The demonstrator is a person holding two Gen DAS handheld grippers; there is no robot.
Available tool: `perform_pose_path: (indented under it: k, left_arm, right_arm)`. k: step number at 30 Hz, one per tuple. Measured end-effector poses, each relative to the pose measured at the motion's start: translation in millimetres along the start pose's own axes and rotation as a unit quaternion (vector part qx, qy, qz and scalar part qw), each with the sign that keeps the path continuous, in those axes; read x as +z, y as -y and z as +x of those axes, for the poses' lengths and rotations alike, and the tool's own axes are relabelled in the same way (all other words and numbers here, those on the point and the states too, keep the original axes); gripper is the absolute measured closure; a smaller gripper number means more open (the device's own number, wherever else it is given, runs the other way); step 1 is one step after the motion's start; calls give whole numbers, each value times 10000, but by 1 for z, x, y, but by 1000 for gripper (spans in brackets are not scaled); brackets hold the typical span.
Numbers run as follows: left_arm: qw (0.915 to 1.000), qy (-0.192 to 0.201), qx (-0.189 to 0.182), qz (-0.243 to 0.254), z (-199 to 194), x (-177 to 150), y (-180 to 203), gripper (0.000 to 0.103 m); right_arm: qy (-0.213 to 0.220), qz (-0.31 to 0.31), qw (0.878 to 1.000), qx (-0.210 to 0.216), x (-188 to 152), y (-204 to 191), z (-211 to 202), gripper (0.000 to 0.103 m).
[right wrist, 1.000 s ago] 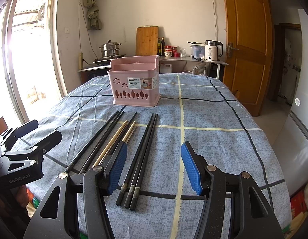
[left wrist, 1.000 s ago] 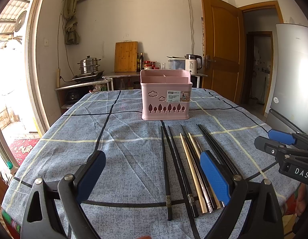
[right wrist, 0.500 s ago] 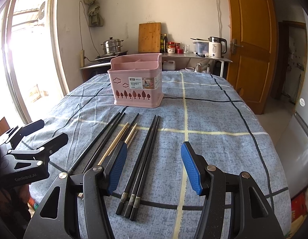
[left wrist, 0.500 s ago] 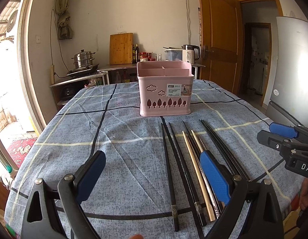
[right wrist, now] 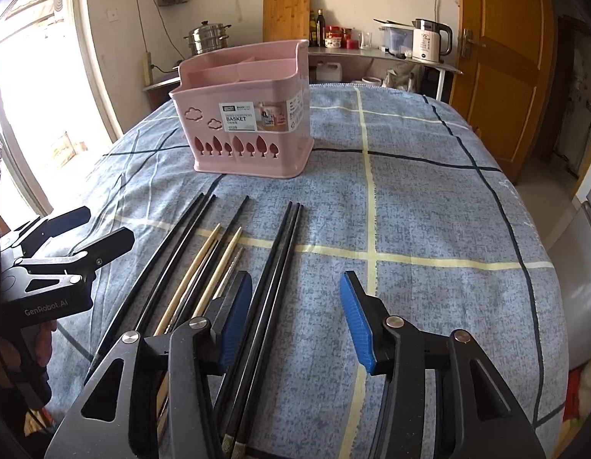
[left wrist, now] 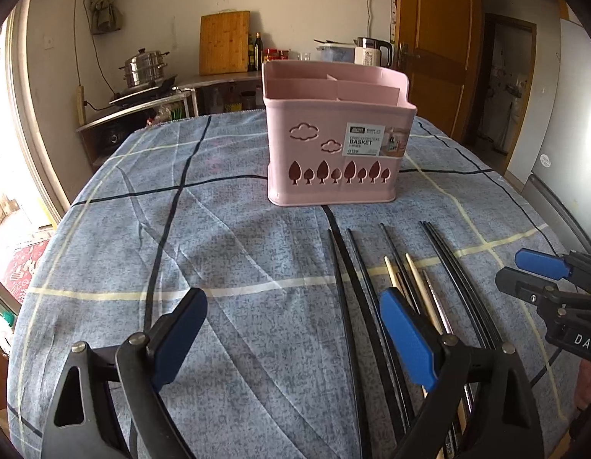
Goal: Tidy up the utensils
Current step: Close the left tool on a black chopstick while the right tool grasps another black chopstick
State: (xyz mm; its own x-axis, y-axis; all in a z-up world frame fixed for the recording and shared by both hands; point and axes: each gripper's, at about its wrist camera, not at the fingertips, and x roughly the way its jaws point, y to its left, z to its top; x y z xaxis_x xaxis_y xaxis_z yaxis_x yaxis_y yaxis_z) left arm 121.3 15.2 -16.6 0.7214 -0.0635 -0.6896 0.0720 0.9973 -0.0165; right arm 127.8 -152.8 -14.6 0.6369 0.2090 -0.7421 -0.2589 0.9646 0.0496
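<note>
- The chopsticks (right wrist: 203, 267) are lying in a row on the tablecloth (right wrist: 410, 210), long axes running near-to-far toward the pink basket (right wrist: 245, 122).
- The right gripper (right wrist: 295, 313) is nearer: jaws, just been closing, are straddling the rightmost black chopsticks (right wrist: 280, 252), not pressing.
- The left gripper (left wrist: 291, 332) is gaping wide, narrowing slightly, empty, left of the row.

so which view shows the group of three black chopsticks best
The right wrist view: the three black chopsticks run nearly whole between that tool's fingers. In the left wrist view they sit far right, their near ends hidden.
</note>
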Motion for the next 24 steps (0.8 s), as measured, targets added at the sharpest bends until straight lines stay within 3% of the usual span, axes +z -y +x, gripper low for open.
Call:
perform_pose_path:
  k: [6,24]
  left_arm:
    - [9993,-376,-59,-56,24,1,2,23]
    - [9975,-710,45,2,42,2,2,25]
  right_arm:
    - [-303,90,9995,37,9,5,25,69]
    - [-527,86,9986,1,11,8,43,72]
